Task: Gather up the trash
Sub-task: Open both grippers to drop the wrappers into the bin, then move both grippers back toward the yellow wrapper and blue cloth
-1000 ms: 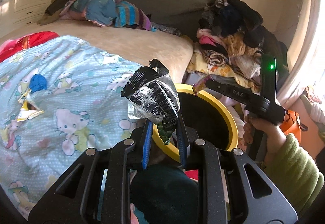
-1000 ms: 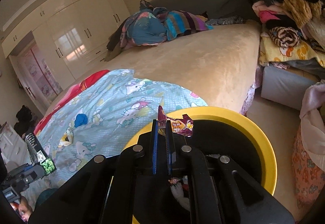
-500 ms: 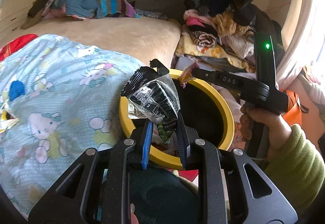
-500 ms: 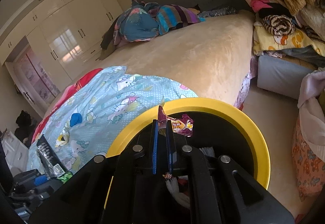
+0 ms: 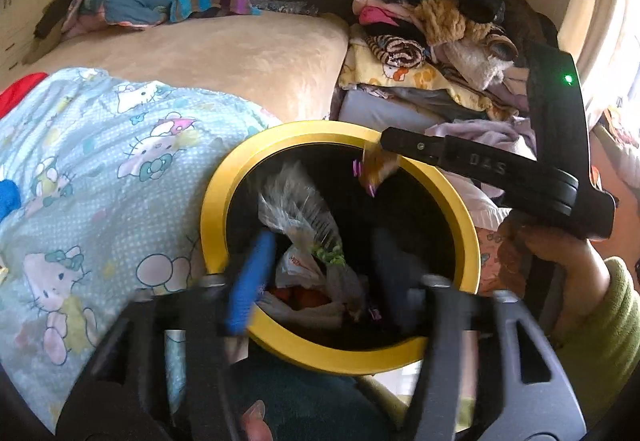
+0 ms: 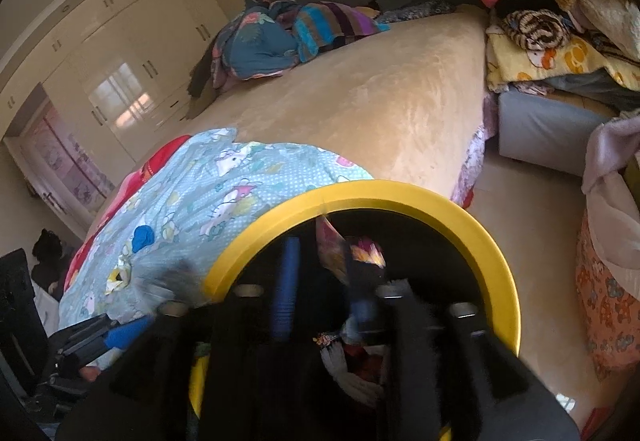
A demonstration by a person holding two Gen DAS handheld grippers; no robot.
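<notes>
Left claw (image 5: 320, 265): jaws spread wide, nothing held. The clear crinkly snack bag (image 5: 298, 207) hangs blurred over the yellow-rimmed bin (image 5: 212, 201), about 12 o'clock from your fingers. It's thin film, near weightless, slick; pinch it at a crimped seam.

Right claw (image 6: 320, 281): jaws parted; the small foil candy wrapper (image 6: 340, 253) sits at the right finger, grip uncertain, above the bin's 1 o'clock rim. More scraps lie at 9 o'clock on the soft cartoon-cat quilt (image 5: 100, 161): a torn yellow-white wrapper (image 6: 116, 277).
</notes>
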